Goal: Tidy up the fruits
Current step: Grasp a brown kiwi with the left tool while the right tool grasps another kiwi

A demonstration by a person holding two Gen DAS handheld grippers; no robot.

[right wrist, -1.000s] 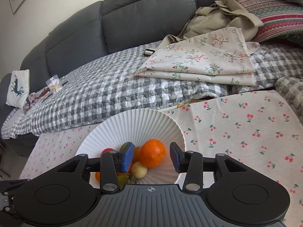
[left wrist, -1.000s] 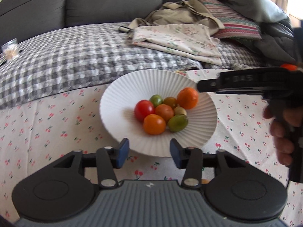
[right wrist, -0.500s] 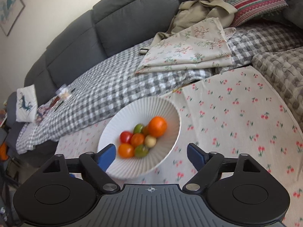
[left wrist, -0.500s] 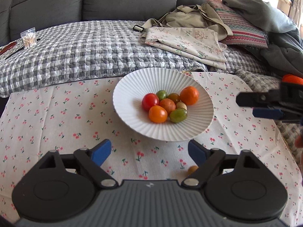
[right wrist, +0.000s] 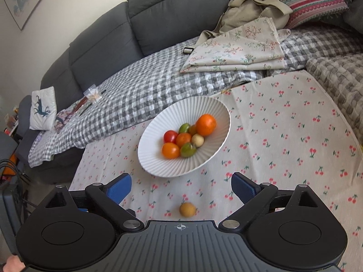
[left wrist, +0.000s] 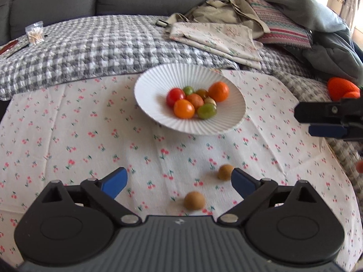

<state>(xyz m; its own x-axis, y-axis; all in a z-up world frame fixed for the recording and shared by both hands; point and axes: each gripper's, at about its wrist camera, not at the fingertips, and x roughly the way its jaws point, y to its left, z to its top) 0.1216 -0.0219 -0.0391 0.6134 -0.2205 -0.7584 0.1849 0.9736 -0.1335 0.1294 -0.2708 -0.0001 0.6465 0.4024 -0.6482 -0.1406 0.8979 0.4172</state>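
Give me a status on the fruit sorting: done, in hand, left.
Done: seven fruits sit in the white ribbed bowl, among them the orange and the red tomato. In hand: nothing; the left gripper and the right gripper are both open and empty. Left: two small brown fruits lie on the cherry-print cloth.

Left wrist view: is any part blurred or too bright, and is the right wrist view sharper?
Left wrist view: the two brown fruits near the tongs look soft, and the top right corner is washed out by light. Right wrist view: the plate and fruit are sharp; straight edges bend.
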